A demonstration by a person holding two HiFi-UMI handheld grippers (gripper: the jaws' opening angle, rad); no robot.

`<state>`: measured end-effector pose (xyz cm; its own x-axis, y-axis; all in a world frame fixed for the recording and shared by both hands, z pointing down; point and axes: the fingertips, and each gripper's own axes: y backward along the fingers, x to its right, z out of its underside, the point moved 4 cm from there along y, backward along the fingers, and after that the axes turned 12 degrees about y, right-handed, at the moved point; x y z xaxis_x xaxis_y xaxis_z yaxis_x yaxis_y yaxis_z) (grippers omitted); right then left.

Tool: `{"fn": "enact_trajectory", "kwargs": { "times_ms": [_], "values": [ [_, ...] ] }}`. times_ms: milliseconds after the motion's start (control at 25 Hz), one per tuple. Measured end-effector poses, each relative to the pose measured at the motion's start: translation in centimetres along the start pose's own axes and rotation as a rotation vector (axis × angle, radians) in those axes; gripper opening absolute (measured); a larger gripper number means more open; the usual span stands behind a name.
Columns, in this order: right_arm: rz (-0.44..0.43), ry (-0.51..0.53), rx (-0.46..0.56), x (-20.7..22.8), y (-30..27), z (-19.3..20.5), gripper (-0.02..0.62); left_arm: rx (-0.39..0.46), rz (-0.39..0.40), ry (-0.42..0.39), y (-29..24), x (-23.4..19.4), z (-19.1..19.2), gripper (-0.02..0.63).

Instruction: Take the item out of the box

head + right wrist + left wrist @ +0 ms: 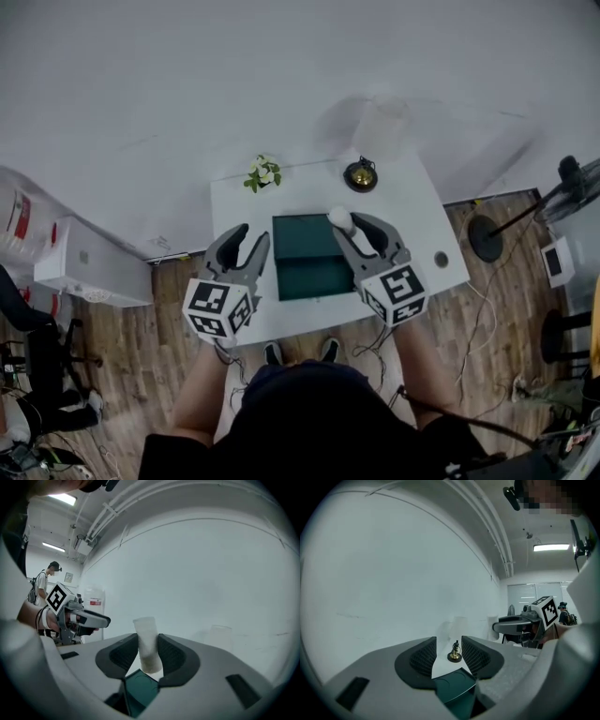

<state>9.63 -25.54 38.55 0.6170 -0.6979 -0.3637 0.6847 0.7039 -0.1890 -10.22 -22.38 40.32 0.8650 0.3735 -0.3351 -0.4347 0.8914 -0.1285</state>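
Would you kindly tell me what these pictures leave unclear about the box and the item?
- Green box interior: head view, right part covered by the right tool; both gripper views show only a corner.
- White item: flanks covered by the right tool's pads in the right gripper view; too small in the head view to identify.
- Round spot on the table: too small to tell hole from object.

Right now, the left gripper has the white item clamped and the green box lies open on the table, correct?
No. The right gripper has the white item clamped, as the right gripper view shows; the left gripper is open and empty. The green box does lie open on the table.
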Motion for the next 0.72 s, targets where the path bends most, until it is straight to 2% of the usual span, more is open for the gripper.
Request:
{"fn": "enact_trajectory", "kwargs": {
  "times_ms": [360, 720],
  "values": [
    [0.126, -0.180, 0.169, 3.2, 2.6, -3.2, 0.140, 0.040, 0.025, -0.023, 0.0, 1.3, -2.0, 0.166],
    [0.194, -0.205, 0.262, 5.5, 4.1, -5.3, 0.138, 0.072, 0.070, -0.025, -1.4, 2.5, -3.8, 0.164]
  ]
}}
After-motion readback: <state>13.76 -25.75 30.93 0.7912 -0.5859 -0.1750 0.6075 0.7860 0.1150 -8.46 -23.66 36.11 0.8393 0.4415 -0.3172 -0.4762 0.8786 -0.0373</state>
